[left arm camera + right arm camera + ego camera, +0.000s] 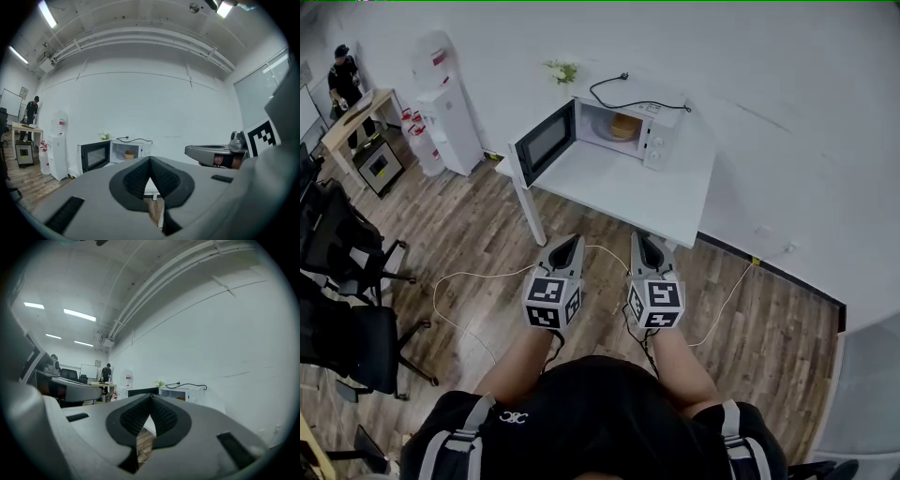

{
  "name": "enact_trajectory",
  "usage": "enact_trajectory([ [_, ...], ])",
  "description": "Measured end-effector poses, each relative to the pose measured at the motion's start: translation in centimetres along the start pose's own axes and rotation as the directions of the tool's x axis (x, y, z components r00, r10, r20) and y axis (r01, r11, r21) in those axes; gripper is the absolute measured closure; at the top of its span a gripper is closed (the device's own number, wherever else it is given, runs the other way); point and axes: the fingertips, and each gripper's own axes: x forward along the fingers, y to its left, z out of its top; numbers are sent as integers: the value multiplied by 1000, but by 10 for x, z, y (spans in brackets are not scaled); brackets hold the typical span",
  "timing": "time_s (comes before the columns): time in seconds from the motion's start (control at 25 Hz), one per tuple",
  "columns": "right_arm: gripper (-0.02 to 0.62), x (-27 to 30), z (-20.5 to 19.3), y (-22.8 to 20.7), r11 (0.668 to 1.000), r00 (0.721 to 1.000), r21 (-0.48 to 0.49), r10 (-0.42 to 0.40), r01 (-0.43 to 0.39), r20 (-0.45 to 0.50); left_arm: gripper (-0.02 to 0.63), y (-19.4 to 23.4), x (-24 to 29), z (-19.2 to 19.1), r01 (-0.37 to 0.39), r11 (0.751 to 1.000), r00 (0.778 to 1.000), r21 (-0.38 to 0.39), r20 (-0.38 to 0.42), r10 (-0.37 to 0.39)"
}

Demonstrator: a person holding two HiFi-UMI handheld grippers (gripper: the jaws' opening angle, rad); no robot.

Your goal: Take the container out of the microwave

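Observation:
A white microwave [652, 127] stands on a white table [628, 197] against the wall, its door [546, 141] swung open to the left. Inside sits a tan round container [624, 125], which the left gripper view shows small and far off [130, 154]. My left gripper [569, 242] and right gripper [643, 239] hover side by side over the wooden floor, short of the table's near edge. Both point toward the microwave. Each has its jaws shut with nothing between them, as its own view shows [150, 161] [150, 399].
A water dispenser [450, 103] stands left of the table. Black office chairs [347, 253] line the left side. A pale cable [459, 281] loops across the floor below the grippers. A person stands at a desk [356, 117] in the far left corner.

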Motion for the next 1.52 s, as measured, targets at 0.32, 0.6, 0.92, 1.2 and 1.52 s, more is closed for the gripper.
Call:
enact_trajectory([
  [0.32,591,14,-8,17,998,999,13,-54,54,6,594,36,-5,-14,24,1000,999,-17,-22,-24],
  [0.6,591,39,-15,13,998,998,26,-66,66,4,594,59,13,-16,20,1000,1000,-23,-17,-20],
  [0.92,591,91,-23,-12,995,997,68,-76,75,16,594,85,58,-19,11,1000,999,-6,-32,-11],
  [1.2,591,156,-15,-48,994,995,65,-86,82,54,594,111,133,-10,14,1000,999,12,-39,-14],
  [1.52,591,249,-13,-98,995,995,47,-87,85,45,594,141,240,6,27,999,998,27,-56,-25],
])
